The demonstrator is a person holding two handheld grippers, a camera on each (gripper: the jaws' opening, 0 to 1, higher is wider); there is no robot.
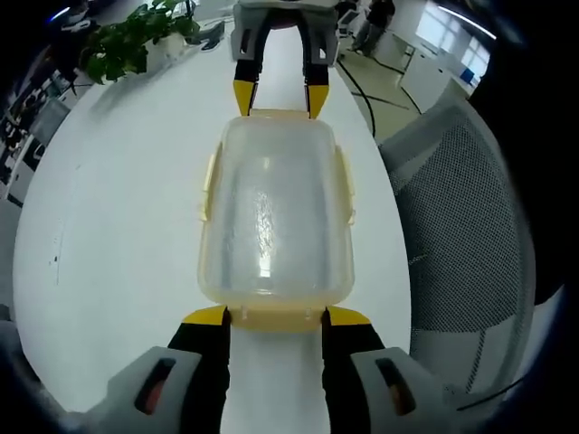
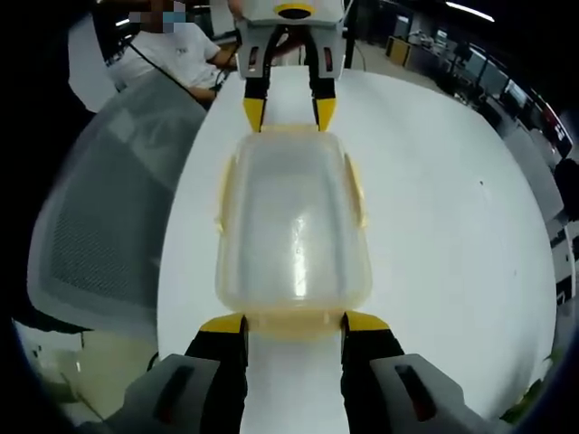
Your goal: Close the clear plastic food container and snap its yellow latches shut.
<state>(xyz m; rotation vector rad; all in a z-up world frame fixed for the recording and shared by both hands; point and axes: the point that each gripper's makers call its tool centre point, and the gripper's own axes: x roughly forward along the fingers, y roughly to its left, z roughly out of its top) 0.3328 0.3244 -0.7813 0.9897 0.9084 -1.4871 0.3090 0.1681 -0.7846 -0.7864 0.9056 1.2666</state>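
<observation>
Sitting lidded on the white table point(image 1: 118, 226), the clear box point(image 1: 274, 221) has my left claw point(image 1: 276, 316) and right claw point(image 2: 294, 323) spread apart at its two ends, bare table around.

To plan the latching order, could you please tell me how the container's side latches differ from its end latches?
The side latches sit on the long edges of the container, clear of both hand-held grippers; the end latches sit on its short edges, each between a gripper's open jaws. All are yellow.
</observation>
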